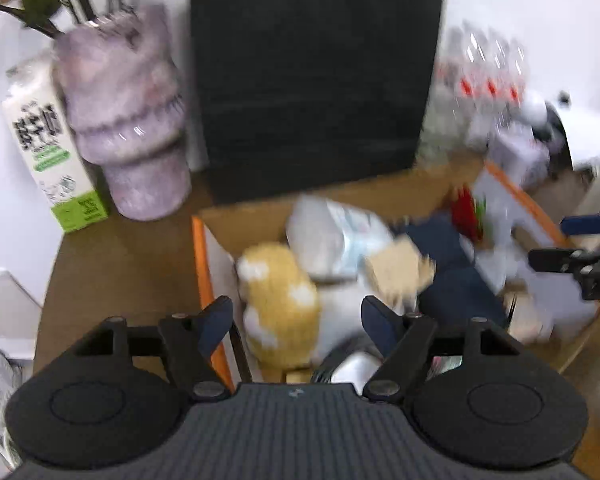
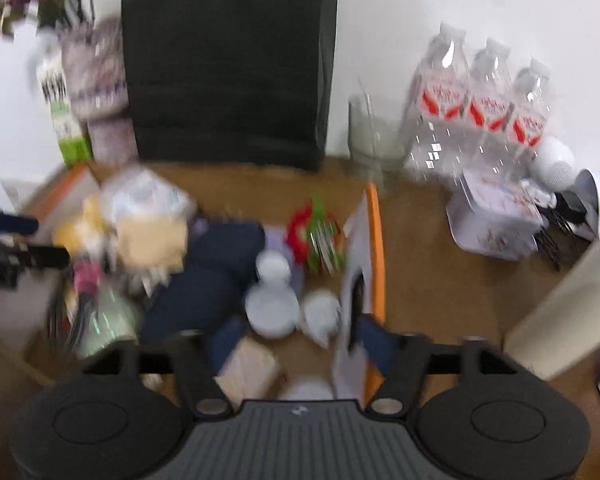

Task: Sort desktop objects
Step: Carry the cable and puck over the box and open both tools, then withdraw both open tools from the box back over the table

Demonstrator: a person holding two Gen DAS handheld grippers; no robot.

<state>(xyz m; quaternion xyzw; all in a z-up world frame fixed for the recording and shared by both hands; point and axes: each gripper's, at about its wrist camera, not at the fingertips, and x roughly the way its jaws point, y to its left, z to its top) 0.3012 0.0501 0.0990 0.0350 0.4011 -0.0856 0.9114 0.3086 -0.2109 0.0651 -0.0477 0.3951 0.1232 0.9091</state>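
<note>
My left claw [image 1: 296,312] hangs with its jaws spread wide, nothing between the blue pads; my right claw [image 2: 292,332] likewise stands wide apart and empty. Both hover above an open cardboard box with orange-edged flaps [image 1: 204,272], which sits on the brown wooden surface [image 1: 112,256] in front of a tall black panel [image 1: 316,80]. The box holds the jumble to be sorted. Everything is motion-blurred. A yellow plush toy with white patches [image 1: 278,300] lies at the box's left side, its long axis running roughly from the near edge toward the black panel; which end is the head I cannot tell. Beside it lies a white crinkled plastic packet [image 1: 336,236] and a tan flat card piece [image 1: 400,272]. A dark navy cloth bundle [image 2: 216,276] stretches diagonally across the middle of the box. Near it are a red-and-green toy [image 2: 316,236] and white round cups [image 2: 272,308]. Outside the box: a white-and-green carton [image 1: 48,152] upright, touching a mauve ribbed vase with flowers [image 1: 128,120]; at the right, three clear water bottles with red labels [image 2: 480,108] and a clear glass beaker [image 2: 374,140].
</note>
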